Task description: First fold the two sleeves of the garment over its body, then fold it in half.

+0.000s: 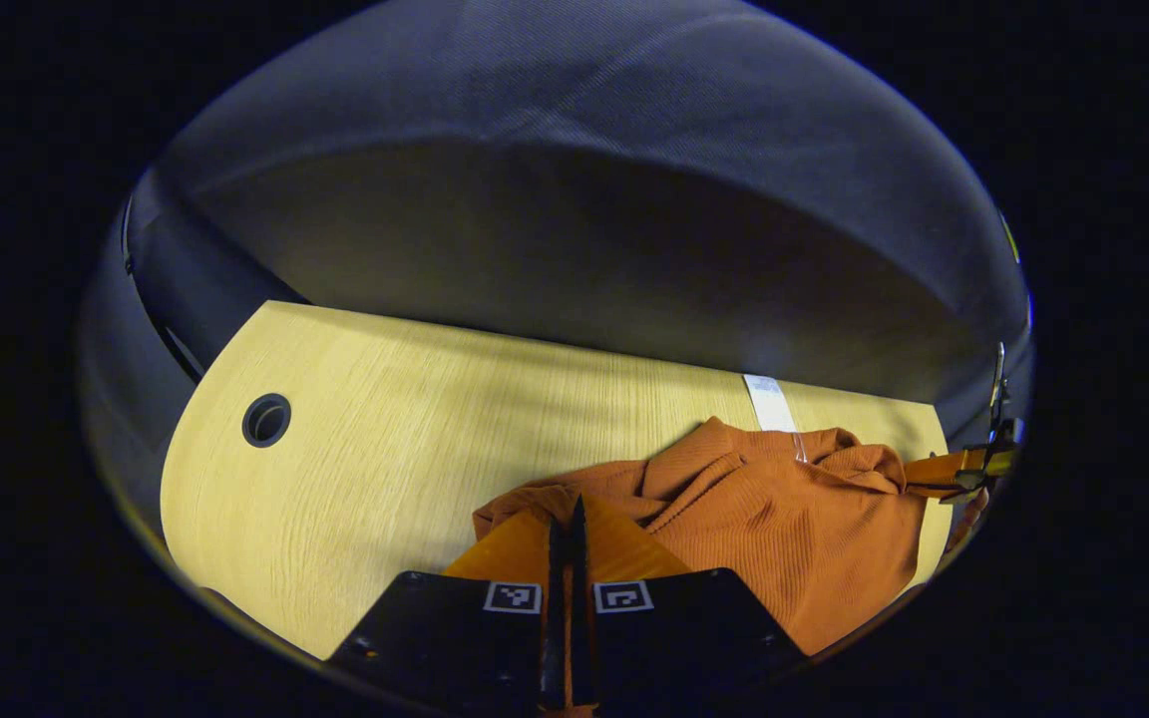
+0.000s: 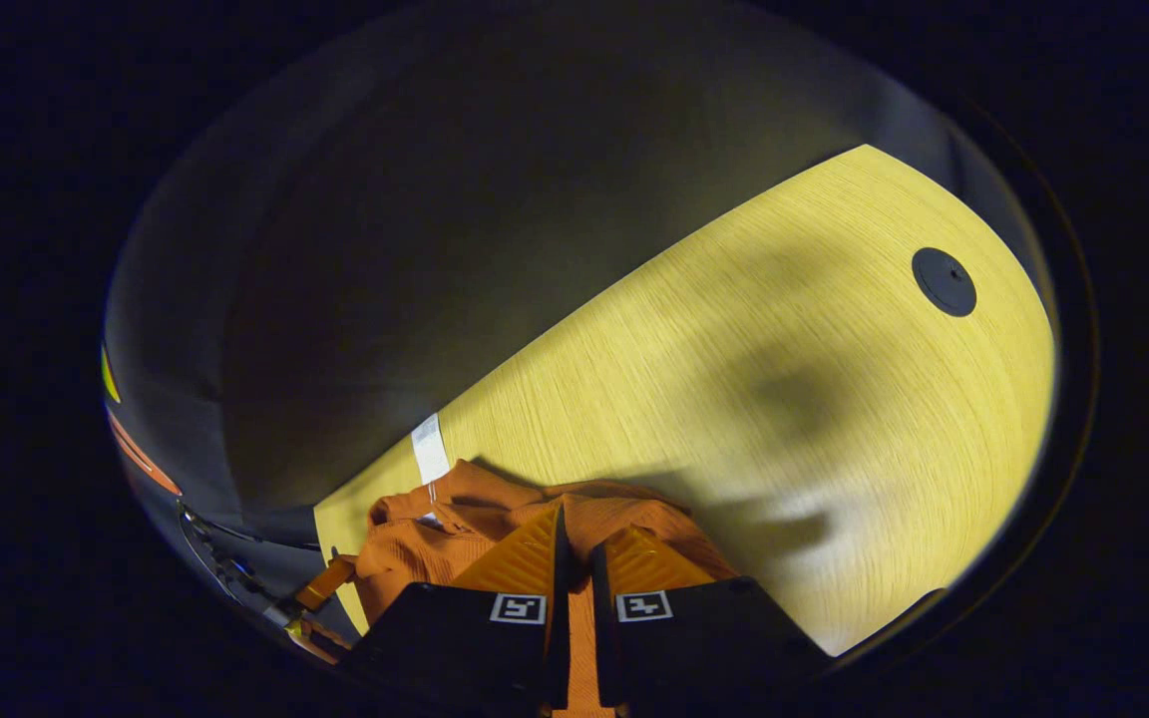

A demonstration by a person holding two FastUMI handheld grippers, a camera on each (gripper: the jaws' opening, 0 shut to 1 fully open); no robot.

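Left gripper view: left gripper (image 1: 567,519) jaws pinched tight on orange ribbed sweater (image 1: 794,529), bunched up on wooden tabletop (image 1: 385,439). Right gripper view: right gripper (image 2: 574,534) jaws nearly closed, gripping sweater cloth too.

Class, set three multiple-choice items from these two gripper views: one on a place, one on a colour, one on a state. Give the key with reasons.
1. Where does the garment lie?
A. on the wooden table
B. on a hanger
C. in a basket

2. What colour is the garment?
A. blue
B. rust orange
C. white

3. How is the garment now?
A. neatly folded in half
B. bunched and rumpled
C. spread flat

Key: 1 A, it rests on the tabletop; 2 B, its ribbed cloth is orange; 3 B, it sits in wrinkled heaps.
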